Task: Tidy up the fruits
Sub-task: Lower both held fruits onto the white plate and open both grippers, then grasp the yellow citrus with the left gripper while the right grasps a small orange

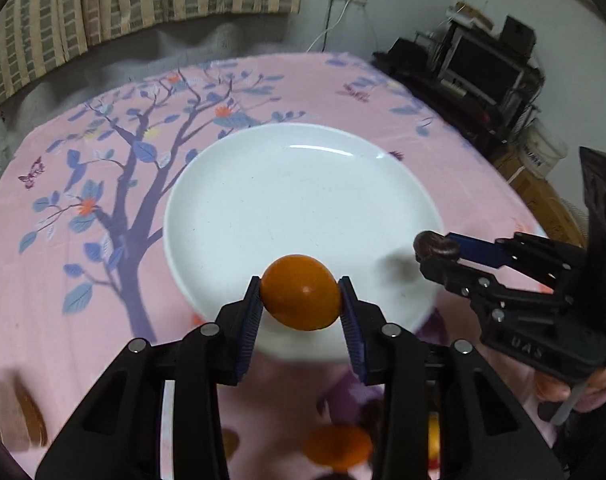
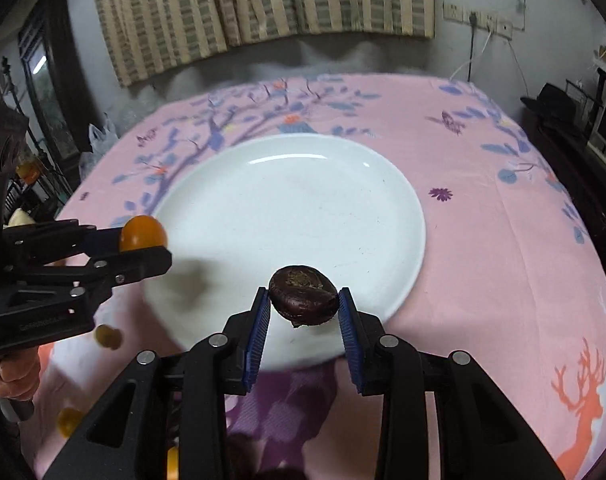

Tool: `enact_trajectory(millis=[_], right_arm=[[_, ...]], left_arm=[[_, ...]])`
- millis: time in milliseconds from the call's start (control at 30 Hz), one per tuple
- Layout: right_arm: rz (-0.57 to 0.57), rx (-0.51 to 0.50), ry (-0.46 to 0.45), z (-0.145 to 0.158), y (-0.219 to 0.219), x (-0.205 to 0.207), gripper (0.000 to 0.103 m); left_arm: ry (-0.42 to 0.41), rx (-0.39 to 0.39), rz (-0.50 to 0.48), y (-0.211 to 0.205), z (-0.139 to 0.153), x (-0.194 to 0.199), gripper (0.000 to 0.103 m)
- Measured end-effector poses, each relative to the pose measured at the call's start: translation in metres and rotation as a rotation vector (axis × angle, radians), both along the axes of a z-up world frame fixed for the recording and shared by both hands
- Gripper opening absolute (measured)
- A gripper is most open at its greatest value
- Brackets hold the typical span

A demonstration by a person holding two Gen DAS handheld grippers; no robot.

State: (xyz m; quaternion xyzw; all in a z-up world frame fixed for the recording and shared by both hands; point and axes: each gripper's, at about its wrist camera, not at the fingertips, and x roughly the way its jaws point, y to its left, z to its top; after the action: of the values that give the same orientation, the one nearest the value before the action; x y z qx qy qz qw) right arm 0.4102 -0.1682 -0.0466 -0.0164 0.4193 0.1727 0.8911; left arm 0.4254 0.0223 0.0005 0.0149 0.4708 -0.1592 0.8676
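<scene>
My left gripper (image 1: 301, 298) is shut on a small orange fruit (image 1: 300, 292), held in the air over the near rim of a white plate (image 1: 303, 184). The same orange fruit (image 2: 142, 233) appears at the left of the right wrist view, over the plate's left rim. My right gripper (image 2: 304, 304) is shut on a dark brown wrinkled fruit (image 2: 303, 295), above the near part of the plate (image 2: 287, 208). In the left wrist view that dark fruit (image 1: 437, 245) hangs at the plate's right edge. The plate holds nothing.
A pink cloth with a tree print (image 1: 115, 184) covers the round table. More orange fruits (image 1: 337, 446) lie blurred on the cloth near me, and small yellow ones (image 2: 108, 336) at the left. Striped curtains (image 2: 263, 4) hang behind; dark shelving (image 1: 483, 72) stands at the right.
</scene>
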Motion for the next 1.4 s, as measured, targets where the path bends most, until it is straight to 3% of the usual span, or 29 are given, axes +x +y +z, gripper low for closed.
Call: enact_trajectory(millis=[267,300,333,400,500,600,700,800,900,1067,1400], right_arm=[[0.021,-0.059,0.065,-0.029,0.009,0.03,0.037],[0.021,-0.056,0.065,-0.028,0.008,0.028,0.047],[0.019,-0.044,0.056,-0.023,0.006,0.021,0.056],[0.02,-0.036,0.012,-0.009,0.002,0.008,0.059],[0.013,-0.046,-0.099,0.018,-0.009,-0.037,0.069],[0.016,0.019,-0.175,0.038,-0.026,-0.096,0.074],[0.009,0.101,-0.216,0.039,-0.037,-0.159,0.078],[-0.002,0.139,-0.242,0.022,-0.036,-0.216,0.078],[-0.012,0.126,-0.197,-0.003,-0.025,-0.248,0.078],[-0.016,0.111,-0.06,-0.037,-0.008,-0.253,0.077],[-0.056,0.072,0.029,-0.055,0.004,-0.235,0.055]], left_arm=[[0.116,0.07,0.036,-0.009,-0.041,0.042,0.038],[0.116,0.081,0.05,-0.007,-0.041,0.041,0.044],[0.108,0.083,0.058,-0.005,-0.038,0.037,0.062],[0.043,0.064,0.077,0.002,-0.022,0.025,0.083],[-0.074,0.054,0.098,0.017,0.013,-0.01,0.095],[-0.14,0.025,0.095,0.034,0.033,-0.05,0.098],[-0.202,0.044,0.09,0.046,0.038,-0.089,0.098],[-0.244,0.069,0.085,0.06,0.028,-0.128,0.098],[-0.239,0.059,0.064,0.069,0.017,-0.154,0.098],[-0.259,0.073,0.064,0.081,-0.001,-0.179,0.098],[-0.239,0.032,0.109,0.106,-0.011,-0.203,0.098]])
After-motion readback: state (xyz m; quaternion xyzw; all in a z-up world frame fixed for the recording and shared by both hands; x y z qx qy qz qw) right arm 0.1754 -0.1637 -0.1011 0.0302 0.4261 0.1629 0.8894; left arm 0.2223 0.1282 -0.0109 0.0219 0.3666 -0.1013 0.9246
